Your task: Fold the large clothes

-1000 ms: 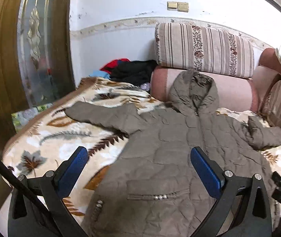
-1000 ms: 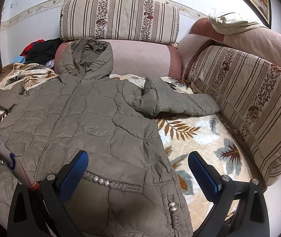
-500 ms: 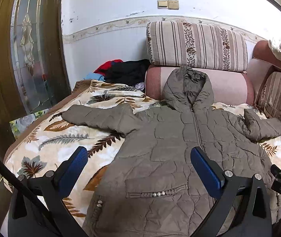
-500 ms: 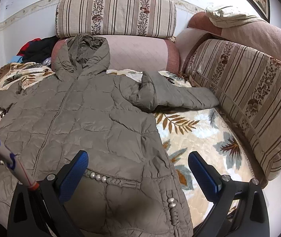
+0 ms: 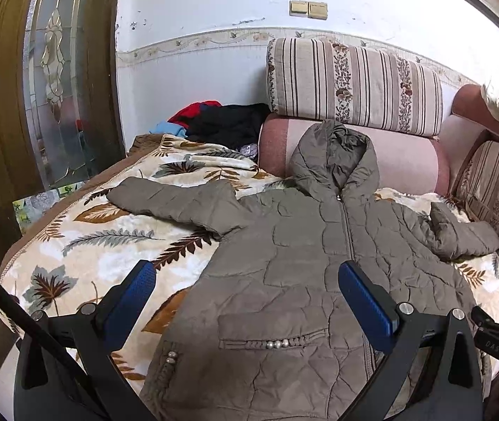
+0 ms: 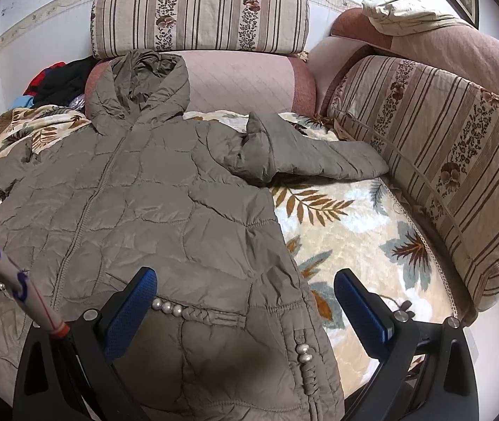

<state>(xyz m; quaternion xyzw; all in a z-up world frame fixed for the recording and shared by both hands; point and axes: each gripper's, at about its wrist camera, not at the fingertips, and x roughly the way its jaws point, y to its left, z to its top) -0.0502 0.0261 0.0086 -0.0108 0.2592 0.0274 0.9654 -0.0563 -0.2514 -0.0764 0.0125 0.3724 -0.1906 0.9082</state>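
A large olive-grey quilted hooded coat (image 5: pixel 295 263) lies face up and spread flat on a leaf-print blanket (image 5: pixel 84 245). Its hood rests against the pink bolster. One sleeve reaches left (image 5: pixel 172 200), the other lies bent to the right (image 6: pixel 305 154). My left gripper (image 5: pixel 245 301) is open and empty, above the coat's lower left near the beaded pocket. My right gripper (image 6: pixel 245 305) is open and empty, above the coat's lower right edge (image 6: pixel 298 301) and pocket beads (image 6: pixel 166 307).
Striped cushions (image 6: pixel 435 133) line the sofa's back and right side. A pile of red, blue and black clothes (image 5: pixel 221 122) lies at the far left corner. A wooden and glass door (image 5: pixel 56 80) stands left. A white handle with blue marks (image 6: pixel 7 277) crosses the right wrist view.
Both views have pulled back and shifted slightly, so the coat sits a little farther off. The coat has not moved and both grippers remain open.
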